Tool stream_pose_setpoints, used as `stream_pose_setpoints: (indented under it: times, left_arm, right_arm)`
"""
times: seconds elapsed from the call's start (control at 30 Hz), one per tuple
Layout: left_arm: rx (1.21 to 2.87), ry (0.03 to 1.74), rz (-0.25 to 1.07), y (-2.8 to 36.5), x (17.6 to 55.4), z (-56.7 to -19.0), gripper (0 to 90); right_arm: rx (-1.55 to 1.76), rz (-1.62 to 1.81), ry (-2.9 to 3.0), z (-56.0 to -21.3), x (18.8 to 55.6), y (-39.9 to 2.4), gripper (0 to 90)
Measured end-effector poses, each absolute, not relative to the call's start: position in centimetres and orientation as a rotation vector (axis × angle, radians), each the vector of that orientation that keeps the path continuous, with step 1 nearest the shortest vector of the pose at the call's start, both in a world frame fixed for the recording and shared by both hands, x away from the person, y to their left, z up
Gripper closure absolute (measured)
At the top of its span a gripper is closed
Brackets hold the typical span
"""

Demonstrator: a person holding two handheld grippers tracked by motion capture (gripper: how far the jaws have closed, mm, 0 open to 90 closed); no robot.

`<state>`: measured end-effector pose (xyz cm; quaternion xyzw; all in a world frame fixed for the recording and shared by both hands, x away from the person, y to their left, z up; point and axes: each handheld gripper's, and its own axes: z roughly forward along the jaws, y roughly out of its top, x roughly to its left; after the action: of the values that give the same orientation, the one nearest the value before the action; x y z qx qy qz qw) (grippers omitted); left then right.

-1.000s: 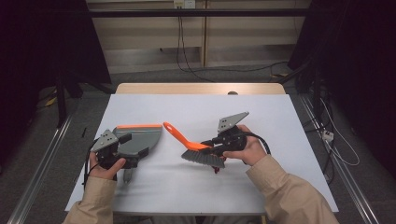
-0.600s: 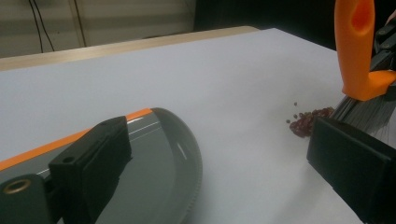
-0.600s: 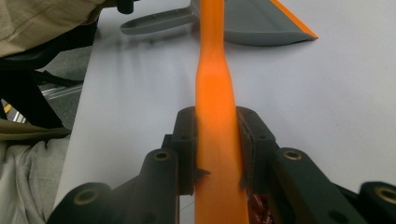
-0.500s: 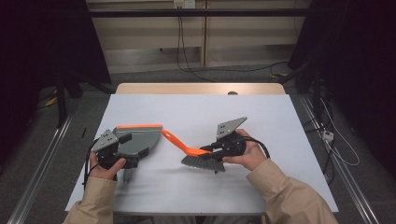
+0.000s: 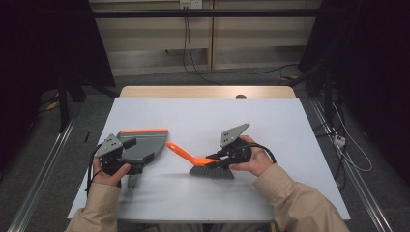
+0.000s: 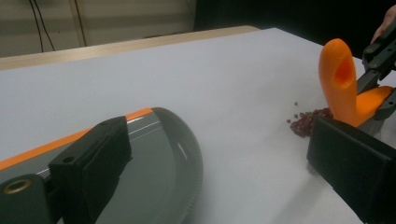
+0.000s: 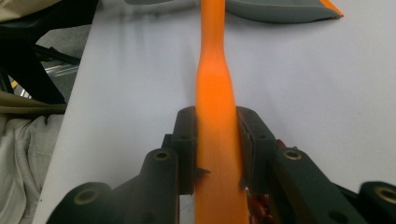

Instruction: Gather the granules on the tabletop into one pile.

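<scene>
In the high view, the hand brush (image 5: 205, 164) lies a little below the middle of the frame on the white table (image 5: 203, 116), bristles down at the lower right, orange handle running up and to the left, so its long axis is a diagonal whose tip points at the grey dustpan (image 5: 140, 147) in the lower left. The right gripper (image 5: 227, 157) is clamped on the handle near the brush head, while the left gripper (image 5: 126, 168) sits at the dustpan's near end; from here I cannot tell whether its jaws are closed on the pan or just resting by it. In the left gripper view, the two black jaws stand apart in the lower corners with the pan's curved rim and orange lip (image 6: 140, 113) between them at lower left, apparently not pinched (though the pads' contact is hidden). At the right edge the brush's handle tip (image 6: 337, 77) rises, and just below it a small heap of dark red bits (image 6: 308, 122), possibly beans, lies on the table. In the right gripper view, both jaws press flat on the orange handle (image 7: 215, 93), which runs straight up the frame toward the dustpan's edge (image 7: 280, 9) at the top. The risks, as I judge them: a fast sweep could scatter the bits past the pan, and if the pan is not truly held, the brush could shove it back and leave the debris short of the lip.
</scene>
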<state>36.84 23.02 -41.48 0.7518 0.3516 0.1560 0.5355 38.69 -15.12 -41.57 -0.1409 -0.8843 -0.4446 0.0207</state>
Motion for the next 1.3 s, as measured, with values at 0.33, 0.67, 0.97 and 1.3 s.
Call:
stream_pose_setpoints:
  times: [0.33,0.67,0.97,1.3]
  left_arm:
    - [1.791,0.836,0.371,23.0,36.9,-41.5,5.9]
    - [1.795,0.835,0.374,23.0,36.8,-41.5,6.0]
    - [1.791,0.835,0.377,22.9,36.8,-41.4,5.9]
    - [1.789,0.83,0.377,23.1,36.8,-41.3,5.9]
  right_arm:
    - [-0.462,-1.424,-2.723,-41.7,39.7,-15.1,71.7]
    - [-0.796,-1.546,-2.67,-39.7,39.9,-15.7,71.7]
    - [-1.327,-1.639,-2.523,-39.0,39.9,-14.3,71.7]
    - [-1.473,-1.58,-2.492,-41.0,40.0,-10.0,71.6]
